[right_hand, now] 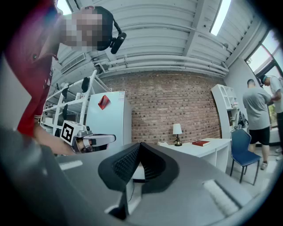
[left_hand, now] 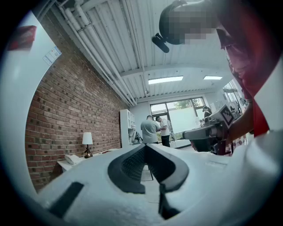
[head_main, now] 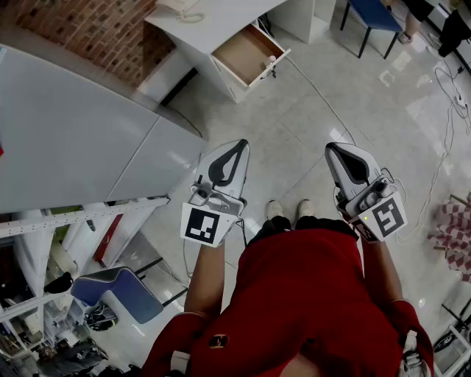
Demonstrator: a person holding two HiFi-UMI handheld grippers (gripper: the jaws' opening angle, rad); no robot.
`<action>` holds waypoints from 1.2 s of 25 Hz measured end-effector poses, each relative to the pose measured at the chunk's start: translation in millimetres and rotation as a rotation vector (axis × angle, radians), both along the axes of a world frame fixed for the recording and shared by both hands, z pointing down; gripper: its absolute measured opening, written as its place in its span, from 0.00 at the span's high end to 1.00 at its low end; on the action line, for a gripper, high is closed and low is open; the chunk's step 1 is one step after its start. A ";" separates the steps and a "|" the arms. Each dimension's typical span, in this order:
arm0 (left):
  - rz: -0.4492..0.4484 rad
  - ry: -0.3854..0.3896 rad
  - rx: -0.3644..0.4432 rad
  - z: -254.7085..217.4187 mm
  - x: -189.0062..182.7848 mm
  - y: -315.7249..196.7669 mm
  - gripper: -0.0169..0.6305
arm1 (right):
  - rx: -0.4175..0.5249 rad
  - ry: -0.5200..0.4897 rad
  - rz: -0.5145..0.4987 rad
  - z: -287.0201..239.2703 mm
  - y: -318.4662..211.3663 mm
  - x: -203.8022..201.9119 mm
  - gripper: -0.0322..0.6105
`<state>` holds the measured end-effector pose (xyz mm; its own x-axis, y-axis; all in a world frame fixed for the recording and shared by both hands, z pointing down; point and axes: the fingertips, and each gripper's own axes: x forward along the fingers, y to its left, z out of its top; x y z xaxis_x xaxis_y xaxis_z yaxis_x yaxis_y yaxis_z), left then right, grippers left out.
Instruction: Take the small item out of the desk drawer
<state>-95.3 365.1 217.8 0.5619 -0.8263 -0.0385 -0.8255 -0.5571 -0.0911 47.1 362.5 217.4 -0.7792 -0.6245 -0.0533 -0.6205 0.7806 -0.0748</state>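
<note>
Head view, left to right:

- Left edge: grey cabinet point(head_main: 81, 125). Below it, a white shelf rack point(head_main: 44, 221) and a blue chair point(head_main: 121, 291).
- Your left gripper point(head_main: 238, 147) is left of centre, pointing up-frame, over bare floor. In the left gripper view its fingers point(left_hand: 128, 165) are pressed together at the tips with nothing between them.
- Upper centre: white desk point(head_main: 213, 22) against the brick wall point(head_main: 96, 29), with a phone point(head_main: 180, 9) on top.
- The desk drawer point(head_main: 237, 46) is pulled out toward the lower right. Its inside is tan and mostly bare.
- A small pale item point(head_main: 271, 60) is at the drawer's front right corner. It's whitish and roundish, too small to make out its shape. I can't tell whether it lies inside or on the front panel.
- Both grippers are well apart from the drawer, lower in the frame.
- Your right gripper point(head_main: 333, 149) is right of centre, roughly level with the left one. In the right gripper view its fingers point(right_hand: 119, 165) are also closed tip to tip and empty.
- Upper right: a second blue chair point(head_main: 375, 15). Cables point(head_main: 441, 96) run along the right edge of the floor.

Right gripper view: a lamp point(right_hand: 177, 130) and a red book point(right_hand: 201, 143) sit on the desk.
</note>
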 end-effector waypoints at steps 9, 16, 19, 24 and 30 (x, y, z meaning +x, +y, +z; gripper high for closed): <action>-0.006 0.010 0.008 0.3 -21.4 -5.1 0.97 | 0.000 -0.021 -0.001 -1.8 -5.1 -17.6 0.93; 0.000 0.023 0.011 7.6 -51.0 -12.9 0.97 | -0.002 -0.001 0.038 5.8 -11.4 -33.3 0.93; 0.002 0.031 0.006 11.6 -60.0 -19.0 0.97 | -0.005 0.019 0.036 10.7 -12.9 -41.3 0.93; 0.012 0.022 -0.011 19.9 -67.6 -38.8 0.97 | -0.015 0.018 0.050 12.0 -31.4 -47.5 0.93; 0.016 -0.015 -0.055 41.7 -68.6 -88.1 0.97 | -0.047 -0.001 0.070 33.5 -80.8 -41.8 0.93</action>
